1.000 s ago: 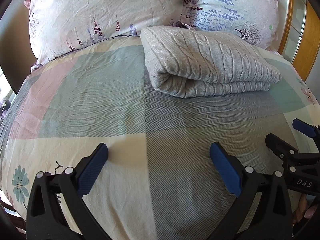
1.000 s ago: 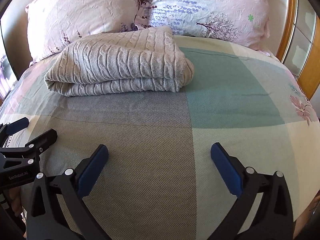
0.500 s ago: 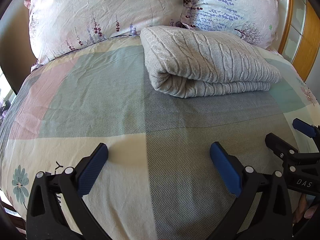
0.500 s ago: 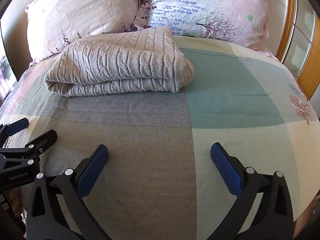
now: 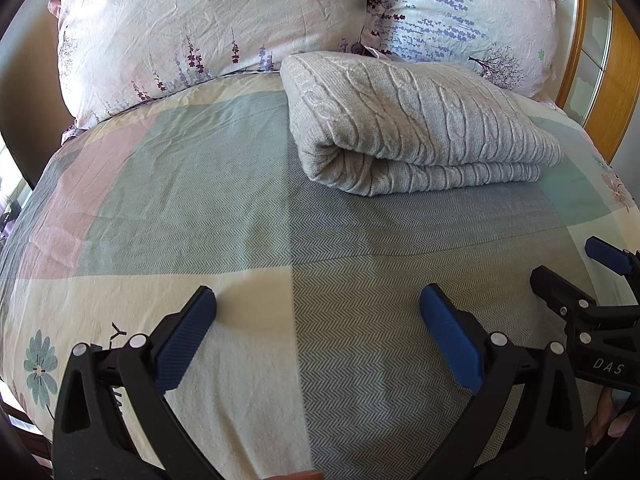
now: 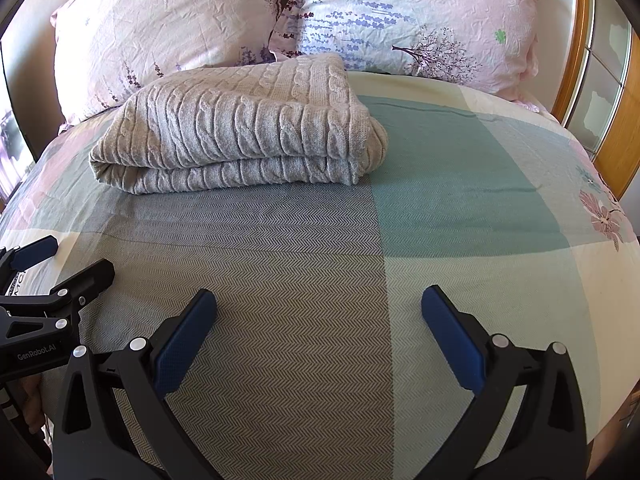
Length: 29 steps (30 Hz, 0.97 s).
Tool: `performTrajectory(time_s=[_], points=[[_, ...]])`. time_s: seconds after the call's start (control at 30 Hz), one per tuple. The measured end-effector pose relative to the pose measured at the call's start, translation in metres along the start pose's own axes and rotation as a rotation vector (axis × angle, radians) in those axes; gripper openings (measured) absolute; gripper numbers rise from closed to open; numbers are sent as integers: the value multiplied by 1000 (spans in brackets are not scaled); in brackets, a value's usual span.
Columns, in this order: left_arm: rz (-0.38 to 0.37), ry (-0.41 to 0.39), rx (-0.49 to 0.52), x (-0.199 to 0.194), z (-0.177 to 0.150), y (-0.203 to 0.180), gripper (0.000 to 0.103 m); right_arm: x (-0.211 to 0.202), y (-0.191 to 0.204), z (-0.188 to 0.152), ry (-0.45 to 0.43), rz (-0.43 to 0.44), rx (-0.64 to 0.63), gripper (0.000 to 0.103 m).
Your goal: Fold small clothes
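Observation:
A grey cable-knit sweater (image 5: 412, 124) lies folded in a thick bundle on the bed, close to the pillows; it also shows in the right wrist view (image 6: 240, 128). My left gripper (image 5: 318, 312) is open and empty, low over the bedspread well in front of the sweater. My right gripper (image 6: 320, 314) is open and empty, also in front of the sweater. The right gripper shows at the right edge of the left wrist view (image 5: 576, 276), and the left gripper at the left edge of the right wrist view (image 6: 64, 264).
The patchwork bedspread (image 5: 180, 208) covers the bed. Two floral pillows (image 5: 200, 28) (image 5: 460, 12) lean against the headboard behind the sweater. A wooden frame with glass panes (image 6: 600, 92) stands on the right.

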<state>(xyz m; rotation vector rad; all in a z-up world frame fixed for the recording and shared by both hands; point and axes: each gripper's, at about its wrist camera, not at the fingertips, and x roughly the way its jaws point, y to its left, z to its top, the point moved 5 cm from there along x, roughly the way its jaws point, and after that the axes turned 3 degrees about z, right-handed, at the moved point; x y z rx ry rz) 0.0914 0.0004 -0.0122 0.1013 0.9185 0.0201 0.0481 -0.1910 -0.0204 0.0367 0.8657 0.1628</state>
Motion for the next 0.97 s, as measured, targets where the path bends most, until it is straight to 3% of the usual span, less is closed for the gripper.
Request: performTrajectory(time_s=[0.97], points=[[-2,0,1,2,0,1,101,3,2,1,-2,-1,2,102]])
